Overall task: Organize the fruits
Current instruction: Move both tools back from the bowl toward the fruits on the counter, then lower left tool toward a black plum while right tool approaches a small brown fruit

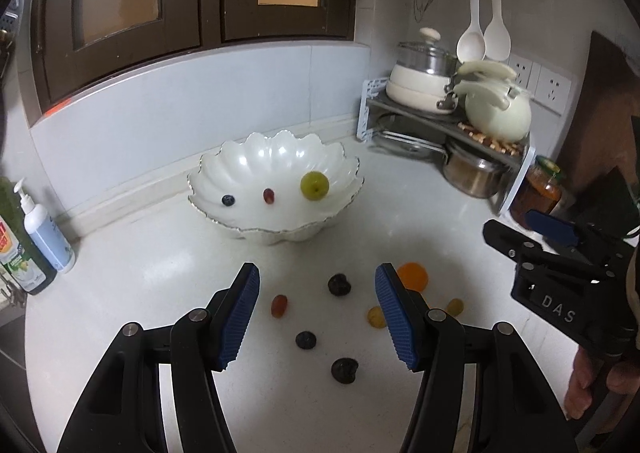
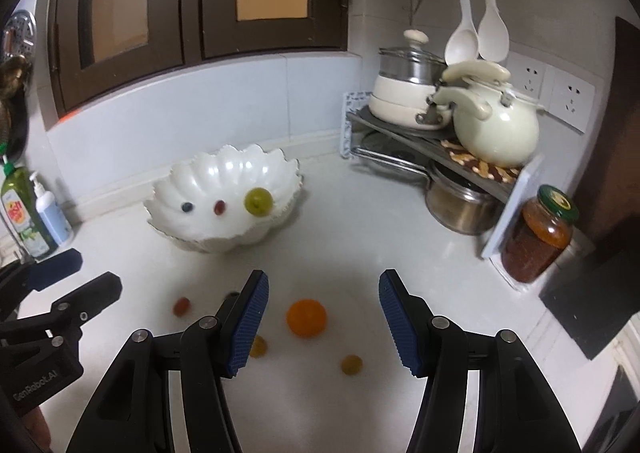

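Note:
A white scalloped bowl [image 1: 224,177] [image 2: 200,177] on the counter holds a blueberry [image 1: 228,200], a red grape [image 1: 269,195] and a green fruit [image 1: 315,185]. Several small fruits lie loose in front of it: a red grape [image 1: 279,305], two dark plums [image 1: 339,284] [image 1: 344,370], a blueberry [image 1: 306,340], an orange [image 1: 414,276] [image 2: 306,317] and yellow grapes [image 1: 375,317] [image 2: 351,364]. My left gripper [image 1: 316,313] hovers open above the dark fruits. My right gripper [image 2: 322,317] is open too, with the orange seen between its fingers, untouched.
A rack [image 2: 440,145] with pots and a cream kettle [image 2: 496,129] fills the back right corner, a jar [image 2: 536,237] beside it. Soap and detergent bottles [image 1: 44,229] stand at the left. Window frames and a tiled wall close the back.

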`<state>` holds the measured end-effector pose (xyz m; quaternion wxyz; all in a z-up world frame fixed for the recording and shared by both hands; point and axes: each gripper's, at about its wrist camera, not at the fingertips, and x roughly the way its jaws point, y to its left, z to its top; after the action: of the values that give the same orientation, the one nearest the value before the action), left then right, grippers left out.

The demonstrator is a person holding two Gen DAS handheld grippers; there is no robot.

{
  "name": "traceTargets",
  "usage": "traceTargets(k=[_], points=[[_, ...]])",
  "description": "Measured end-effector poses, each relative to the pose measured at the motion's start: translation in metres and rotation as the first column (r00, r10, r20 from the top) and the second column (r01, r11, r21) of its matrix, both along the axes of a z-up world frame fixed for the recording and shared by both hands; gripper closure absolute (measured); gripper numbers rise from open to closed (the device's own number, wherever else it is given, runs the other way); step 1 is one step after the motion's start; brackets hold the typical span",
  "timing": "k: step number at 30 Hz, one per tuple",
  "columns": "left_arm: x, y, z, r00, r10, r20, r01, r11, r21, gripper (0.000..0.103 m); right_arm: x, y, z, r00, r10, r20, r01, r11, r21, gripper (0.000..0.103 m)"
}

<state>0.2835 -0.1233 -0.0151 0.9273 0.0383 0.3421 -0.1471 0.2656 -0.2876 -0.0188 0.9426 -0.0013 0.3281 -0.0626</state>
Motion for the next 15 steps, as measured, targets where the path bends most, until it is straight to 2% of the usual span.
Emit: traceTargets(k=[2,5,15], points=[[-0.002,0.0,-0.006,1.0,0.013,-0.002,-0.013,1.0,0.001,0.044,-0.003,-0.003,-0.007,1.0,-0.01,-0.005,0.009,1.0,-0.012,0.044],[-0.006,-0.006,-0.016,1.0,0.028,-0.005,-0.027,0.999,0.041,0.044,-0.006,-0.006,-0.016,1.0,-0.021,-0.017,0.02,1.0,-0.017,0.044],[-0.011,-0.017,-0.04,0.998,0.029,-0.054,-0.026,0.998,0.061,0.044,-0.009,-0.017,-0.042,0.997,-0.021,-0.069,0.021,1.0,0.011,0.044]])
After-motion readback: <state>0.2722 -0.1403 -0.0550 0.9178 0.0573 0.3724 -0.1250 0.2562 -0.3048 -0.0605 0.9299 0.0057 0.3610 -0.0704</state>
